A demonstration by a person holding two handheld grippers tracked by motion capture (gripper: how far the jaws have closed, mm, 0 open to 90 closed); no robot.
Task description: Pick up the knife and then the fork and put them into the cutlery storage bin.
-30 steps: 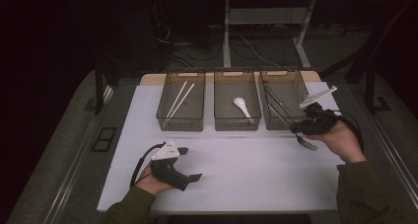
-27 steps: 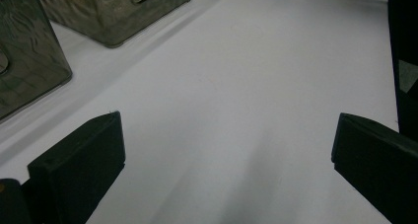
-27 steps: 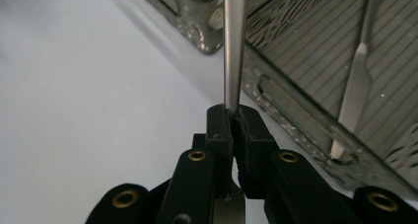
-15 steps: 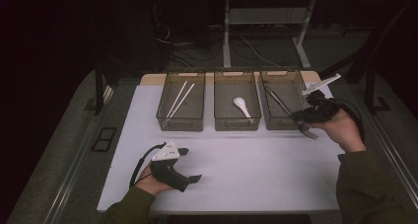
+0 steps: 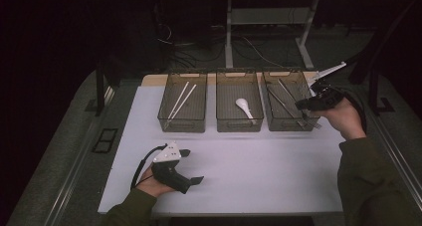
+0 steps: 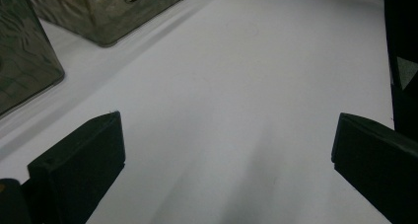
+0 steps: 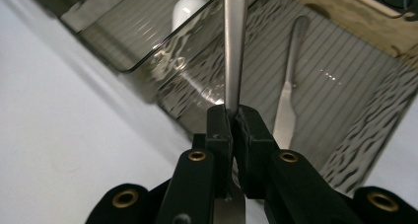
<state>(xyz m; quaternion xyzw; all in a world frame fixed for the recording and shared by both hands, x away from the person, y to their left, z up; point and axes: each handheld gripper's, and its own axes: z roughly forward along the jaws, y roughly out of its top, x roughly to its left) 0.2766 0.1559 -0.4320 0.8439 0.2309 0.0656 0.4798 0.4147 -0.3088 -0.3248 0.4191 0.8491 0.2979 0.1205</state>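
The right gripper [image 5: 304,104] is clamped tight on the handle of a slim, flat stainless-steel utensil [image 7: 234,46], and carries it over the front right corner of the rightmost clear smoky plastic bin [image 5: 288,124]. The job in hand looks like sorting cutlery into bins, so the piece should be brought well inside the walls, lowered until it lies nearly flat along the bin's length, and only then released; dropped from this height it could bounce or catch the rim. Its far end should steer clear of the metal utensil [image 7: 288,105] already lying on the ribbed floor.

The left gripper [image 5: 194,167] rests on the white table [image 5: 259,171], its jaws wide apart with nothing between them.

The high view lays out the row: white chopsticks [image 5: 180,100] in the left bin, a white ceramic spoon [image 5: 244,106] in the middle one, metal pieces on the right. The right gripper view gives what that one cannot: the pads pinching the handle edge-on, and the resting utensil's exact lie. The left gripper view confirms bare table between its jaws.
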